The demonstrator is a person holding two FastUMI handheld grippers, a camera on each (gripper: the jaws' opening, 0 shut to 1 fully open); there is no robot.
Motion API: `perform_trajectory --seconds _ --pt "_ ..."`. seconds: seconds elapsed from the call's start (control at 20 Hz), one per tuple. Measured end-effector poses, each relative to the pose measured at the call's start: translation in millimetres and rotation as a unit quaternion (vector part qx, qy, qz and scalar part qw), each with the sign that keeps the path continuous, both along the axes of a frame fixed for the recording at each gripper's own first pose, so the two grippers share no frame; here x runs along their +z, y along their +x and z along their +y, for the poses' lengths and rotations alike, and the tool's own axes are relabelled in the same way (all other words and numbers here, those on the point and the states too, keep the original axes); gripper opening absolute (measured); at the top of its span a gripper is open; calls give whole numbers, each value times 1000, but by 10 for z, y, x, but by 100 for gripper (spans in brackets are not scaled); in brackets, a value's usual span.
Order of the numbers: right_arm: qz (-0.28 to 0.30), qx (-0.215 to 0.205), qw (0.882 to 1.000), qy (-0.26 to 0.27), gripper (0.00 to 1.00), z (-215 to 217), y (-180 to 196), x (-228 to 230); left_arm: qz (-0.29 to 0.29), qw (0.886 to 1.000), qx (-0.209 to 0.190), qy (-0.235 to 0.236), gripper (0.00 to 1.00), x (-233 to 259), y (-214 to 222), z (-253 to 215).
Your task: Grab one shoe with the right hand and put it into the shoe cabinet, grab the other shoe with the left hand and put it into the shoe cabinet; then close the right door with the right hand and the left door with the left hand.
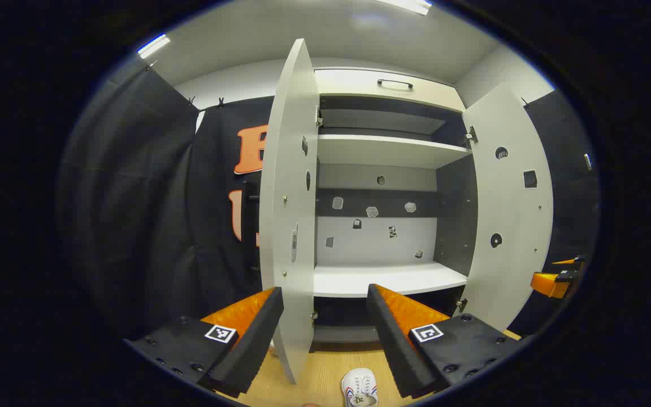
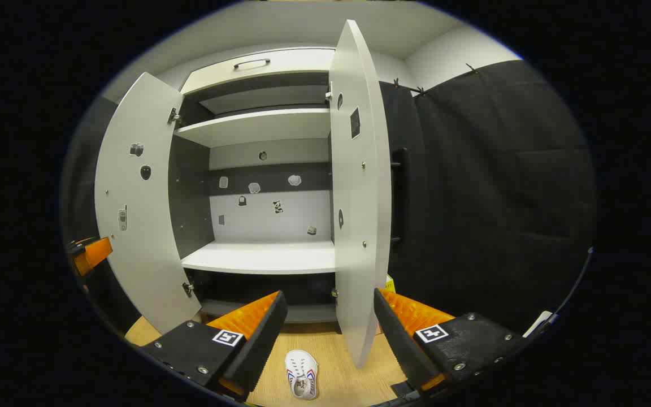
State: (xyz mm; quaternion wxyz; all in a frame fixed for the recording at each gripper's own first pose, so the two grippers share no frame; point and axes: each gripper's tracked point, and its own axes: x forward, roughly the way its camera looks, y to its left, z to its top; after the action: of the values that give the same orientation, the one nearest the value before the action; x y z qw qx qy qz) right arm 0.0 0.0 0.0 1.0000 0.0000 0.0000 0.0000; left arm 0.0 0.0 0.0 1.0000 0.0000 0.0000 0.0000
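The shoe cabinet [image 1: 387,152] stands straight ahead with both doors swung wide and its white shelves bare. A white shoe [image 1: 359,389] with red and blue stripes lies on the wooden floor in front of it, below and between my left gripper's fingers. My left gripper [image 1: 324,294] is open, holds nothing, and hangs above the floor. The right gripper view also has a white striped shoe [image 2: 301,374] on the floor, toe toward the cabinet [image 2: 263,130]. My right gripper [image 2: 329,295] is open and empty above it.
The left door [image 1: 291,209] stands edge-on just ahead of my left gripper, and the right door [image 2: 359,192] edge-on ahead of my right one. The lower shelf [image 2: 263,257] is wide and bare. The other gripper [image 1: 557,280] shows past the right door [image 1: 506,209]. Black cloth hangs on both sides.
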Motion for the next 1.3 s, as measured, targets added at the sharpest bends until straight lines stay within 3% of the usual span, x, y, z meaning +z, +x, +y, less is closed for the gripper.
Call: perform_trajectory --seconds 0.4,0.45,0.5,0.6,0.8,1.05,1.3 --pt "6 0 1000 4 95 -20 -52 -28 2 1000 2 2 96 -10 -59 -20" --pt "5 -1 1000 3 100 -24 -66 -30 2 1000 -1 1 96 -17 -60 -44" --pt "5 -2 1000 1 95 -36 -74 -28 3 1000 -4 1 96 -19 -68 -63" --pt "4 -4 1000 -1 95 -53 -97 -17 1 1000 -6 3 94 -9 -81 -89" --pt "2 -4 1000 -3 95 -51 -118 -37 -5 1000 -7 6 99 34 -127 -98" --pt "17 -5 1000 -11 95 -74 -93 -273 -1 1000 -5 4 96 4 -121 -93" --pt "53 11 998 -13 95 41 51 -791 4 1000 -1 5 96 -59 -110 -74"
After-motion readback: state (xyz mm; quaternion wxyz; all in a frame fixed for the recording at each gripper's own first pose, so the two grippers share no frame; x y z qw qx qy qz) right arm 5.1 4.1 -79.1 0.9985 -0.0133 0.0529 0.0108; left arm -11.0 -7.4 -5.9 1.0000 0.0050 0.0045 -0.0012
